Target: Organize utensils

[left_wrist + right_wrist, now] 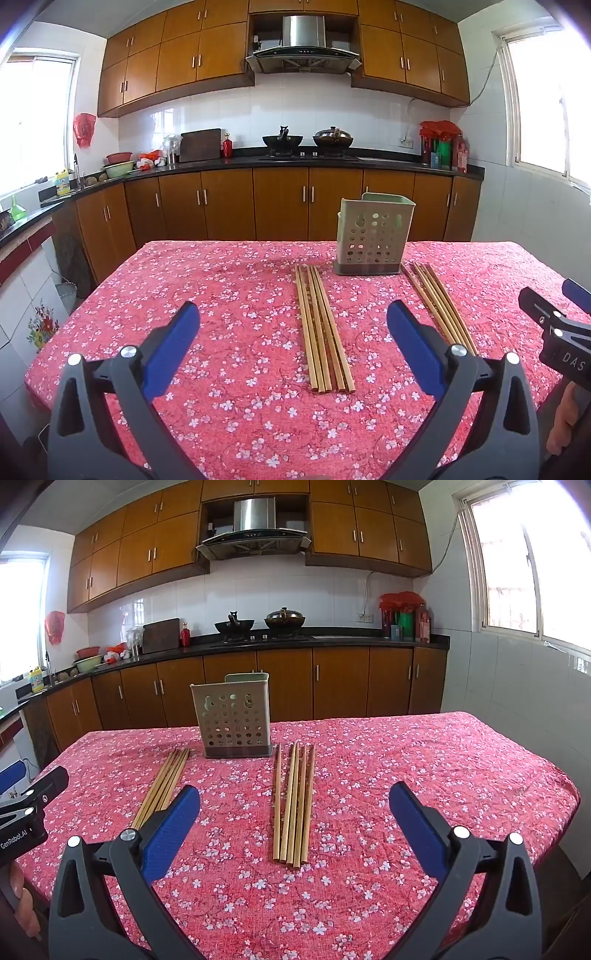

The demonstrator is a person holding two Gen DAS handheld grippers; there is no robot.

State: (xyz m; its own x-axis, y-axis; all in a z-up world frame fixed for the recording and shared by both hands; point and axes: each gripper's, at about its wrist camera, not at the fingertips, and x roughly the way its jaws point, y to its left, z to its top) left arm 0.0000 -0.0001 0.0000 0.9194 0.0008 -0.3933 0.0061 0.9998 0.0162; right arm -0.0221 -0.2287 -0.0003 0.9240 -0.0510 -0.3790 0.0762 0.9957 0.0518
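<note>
Left gripper point(293, 325) is hovering over the floral tablecloth point(229, 295), jaws spread wide, nothing between the pads. Left chopstick bundle point(323, 328) is lying just ahead, between its fingers. Perforated holder point(373, 236) is standing past both tongs, between the bundles; contents hard to see. Right chopstick bundle point(293, 805) is lying ahead of the right gripper point(295, 806), also gaping wide, empty.

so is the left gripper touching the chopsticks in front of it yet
Apart. The left wrist view shows the left gripper open above the tablecloth, its blue pads either side of the left chopsticks, clear cloth between.
</note>
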